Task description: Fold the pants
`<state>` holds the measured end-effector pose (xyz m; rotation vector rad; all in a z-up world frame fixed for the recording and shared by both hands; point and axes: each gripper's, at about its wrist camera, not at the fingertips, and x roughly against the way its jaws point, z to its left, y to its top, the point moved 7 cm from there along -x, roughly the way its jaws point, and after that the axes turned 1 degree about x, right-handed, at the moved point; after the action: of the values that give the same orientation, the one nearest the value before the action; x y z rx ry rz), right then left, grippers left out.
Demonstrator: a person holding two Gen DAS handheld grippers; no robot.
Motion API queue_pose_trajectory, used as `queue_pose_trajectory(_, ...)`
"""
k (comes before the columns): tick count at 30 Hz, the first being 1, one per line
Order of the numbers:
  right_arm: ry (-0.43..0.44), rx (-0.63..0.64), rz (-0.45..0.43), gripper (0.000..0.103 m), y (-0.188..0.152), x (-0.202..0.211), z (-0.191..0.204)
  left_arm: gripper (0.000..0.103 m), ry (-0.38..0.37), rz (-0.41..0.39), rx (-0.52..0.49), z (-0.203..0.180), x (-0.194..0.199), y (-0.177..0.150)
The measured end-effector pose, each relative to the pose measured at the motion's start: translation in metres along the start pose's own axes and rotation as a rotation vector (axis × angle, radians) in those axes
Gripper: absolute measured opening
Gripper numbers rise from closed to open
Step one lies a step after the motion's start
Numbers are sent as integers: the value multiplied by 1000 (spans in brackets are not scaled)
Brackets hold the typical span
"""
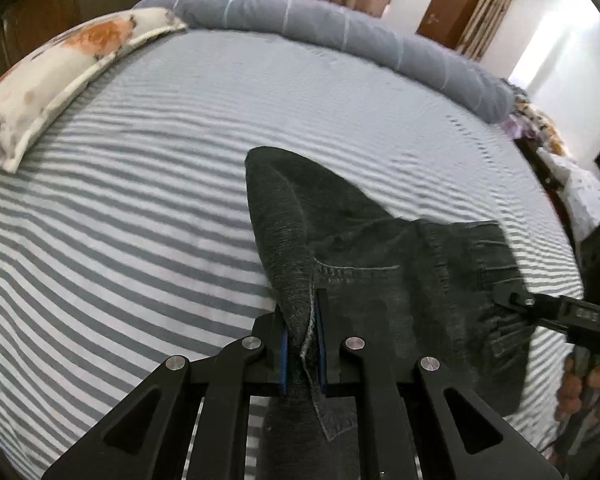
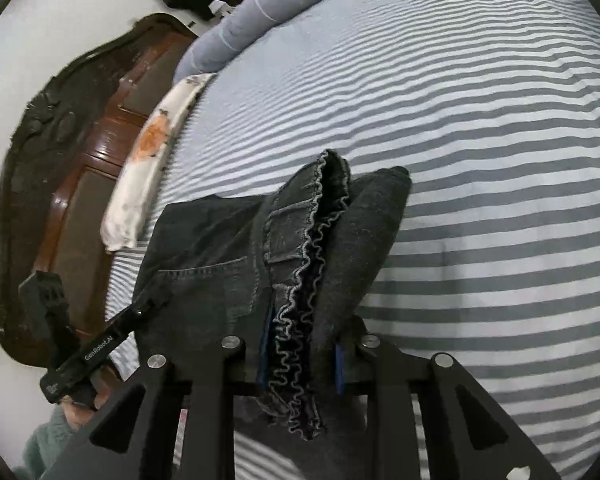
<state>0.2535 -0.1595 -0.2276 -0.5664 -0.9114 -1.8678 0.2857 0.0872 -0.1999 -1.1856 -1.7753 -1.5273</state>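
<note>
A wide bed [image 1: 140,200] in grey-and-white striped sheeting fills both views, edged by a rolled grey quilt [image 1: 340,28] and a flat floral pillow [image 1: 60,76]. Dark charcoal denim pants [image 1: 380,264] hang bunched above it. The left gripper [image 1: 302,344] pinches a fabric fold; the right gripper [image 2: 300,356] clamps the ruffled elastic waistband [image 2: 312,240].

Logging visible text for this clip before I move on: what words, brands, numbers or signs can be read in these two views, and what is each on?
"GenRobot.AI": white lettering on the black body of the left gripper, seen from the right wrist view.
A small white mark near that body's end: too blurred to read.
Pale marking on the right gripper in the left wrist view: unreadable.
Nothing legible on the pants, striped bedsheet or pillow.
</note>
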Motion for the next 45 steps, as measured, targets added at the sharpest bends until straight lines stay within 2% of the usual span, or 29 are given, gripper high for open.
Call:
queue_pose_trajectory(3,-46,14,-2,37,-3,-3,-8,20,15,20,42,14,-12,-9)
queue_pose_trajectory(5,-80,16,-6,46,-6,-4,-12,32,33,22,46,19,-13,-15)
queue_pose_trajectory(9,-142,46,-47,61,-22,7,-15,38,59,16,27,21,-6,-30)
queue_pose_trajectory(13,-187,73,-74,64,-44,19,-16,45,88,-1,-14,18,7,-48)
queue_pose_trajectory(15,-240,98,-79,65,-54,21,-17,46,98,3,-26,19,10,-63)
queue_pose_trajectory(18,-314,129,-43,65,-65,13,-21,47,130,5,-40,20,7,-75)
queue_pose_trajectory(19,-320,128,-45,65,-66,12,-21,47,138,0,-44,19,8,-76)
queue_pose_trajectory(20,-363,93,-35,65,-67,13,-24,47,154,0,-48,18,7,-76)
queue_pose_trajectory(23,-383,65,-33,65,-64,15,-22,47,186,11,-36,15,10,-74)
queue_pose_trajectory(28,-430,108,-75,65,-67,37,2,50,237,-6,-58,4,39,-79)
queue_pose_trajectory(29,-444,119,-88,66,-68,44,9,55,258,-13,-69,2,49,-83)
queue_pose_trajectory(32,-441,122,-129,75,-75,64,30,60,271,-36,-66,-2,75,-92)
queue_pose_trajectory(37,-451,135,-166,80,-94,90,66,62,303,-67,-72,-5,120,-108)
queue_pose_trajectory(41,-507,211,-185,86,-115,101,95,64,306,-95,-64,-4,151,-119)
queue_pose_trajectory(45,-501,267,-185,91,-134,107,126,65,325,-116,-94,-9,176,-131)
